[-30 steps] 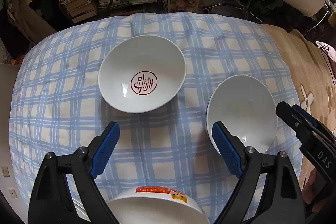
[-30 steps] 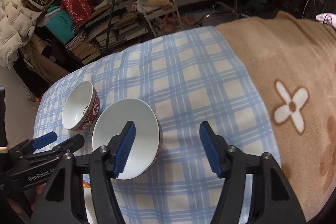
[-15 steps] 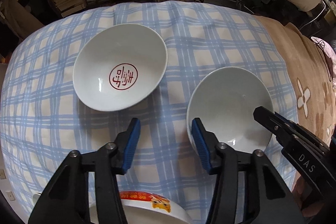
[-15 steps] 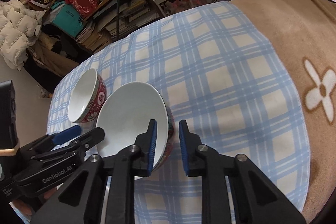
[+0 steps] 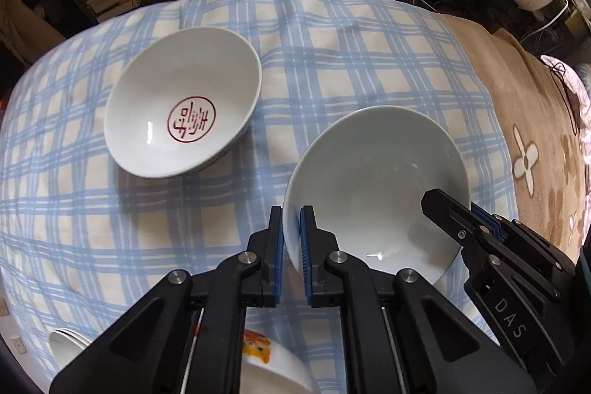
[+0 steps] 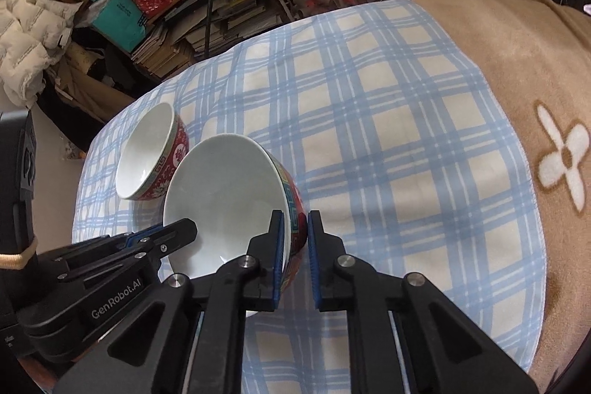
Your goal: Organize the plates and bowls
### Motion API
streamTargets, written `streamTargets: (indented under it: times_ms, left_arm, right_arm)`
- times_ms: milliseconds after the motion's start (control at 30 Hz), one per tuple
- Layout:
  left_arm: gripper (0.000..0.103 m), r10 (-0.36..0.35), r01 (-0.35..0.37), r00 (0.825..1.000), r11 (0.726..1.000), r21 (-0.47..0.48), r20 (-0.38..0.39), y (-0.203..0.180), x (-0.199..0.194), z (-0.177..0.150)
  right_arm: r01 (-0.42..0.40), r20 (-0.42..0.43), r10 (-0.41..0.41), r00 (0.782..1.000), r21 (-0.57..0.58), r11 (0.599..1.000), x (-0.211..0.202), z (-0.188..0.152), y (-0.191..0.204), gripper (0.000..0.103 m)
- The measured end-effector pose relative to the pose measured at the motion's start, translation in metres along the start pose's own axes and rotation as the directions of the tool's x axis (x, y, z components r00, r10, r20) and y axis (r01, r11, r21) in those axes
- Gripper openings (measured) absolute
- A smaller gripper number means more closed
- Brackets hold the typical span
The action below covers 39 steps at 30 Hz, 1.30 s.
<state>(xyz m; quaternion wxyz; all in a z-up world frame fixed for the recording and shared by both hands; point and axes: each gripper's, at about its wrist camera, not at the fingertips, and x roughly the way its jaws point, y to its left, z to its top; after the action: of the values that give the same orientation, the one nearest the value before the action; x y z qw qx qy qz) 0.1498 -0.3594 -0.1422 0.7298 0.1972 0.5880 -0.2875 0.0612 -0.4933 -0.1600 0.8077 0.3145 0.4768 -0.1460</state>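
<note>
While the plain white bowl (image 5: 373, 187) is sitting on the blue checked cloth (image 5: 332, 61), both grippers are pinching its rim: the left gripper (image 5: 291, 228) clamping the near-left edge, the right gripper (image 6: 295, 239) clamping the opposite, red-patterned side. Beside it, well apart, the red-stamped bowl (image 5: 184, 113) is resting.

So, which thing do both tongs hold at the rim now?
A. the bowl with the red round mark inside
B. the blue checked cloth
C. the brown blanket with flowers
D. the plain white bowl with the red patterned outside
D. The left tongs pinch one side of the plain white bowl's rim and the right tongs pinch the opposite side; the bowl with the red mark sits untouched.
</note>
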Motion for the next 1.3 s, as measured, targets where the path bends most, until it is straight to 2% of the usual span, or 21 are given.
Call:
streamTargets:
  times_ms: [167,467,733,1100,1300]
  left_arm:
    - [0.009,0.043,-0.045,0.998,0.999,0.031,0.056,-0.006,-0.027,-0.008]
    - [0.010,0.088,-0.092,0.991,0.995,0.037,0.096,-0.001,-0.067,-0.029]
    - [0.012,0.125,-0.124,0.987,0.992,-0.013,0.102,0.020,-0.089,-0.056]
    - [0.012,0.169,-0.158,0.981,0.982,-0.104,0.100,0.051,-0.111,-0.093]
    - [0.012,0.167,-0.153,0.982,0.978,-0.144,0.093,0.063,-0.121,-0.109]
  right_arm:
    - [-0.005,0.024,0.005,1.000,-0.020,1.000,-0.016,-0.005,0.009,0.014]
    - [-0.032,0.074,0.037,0.997,-0.074,0.997,-0.048,-0.017,0.031,0.014]
    - [-0.052,0.092,0.066,0.994,-0.145,0.988,-0.066,-0.031,0.060,0.014]
    - [-0.076,0.056,0.092,0.994,-0.242,0.967,-0.072,-0.056,0.098,0.014]
    - [-0.087,0.035,0.102,0.994,-0.293,0.952,-0.078,-0.066,0.115,0.014]
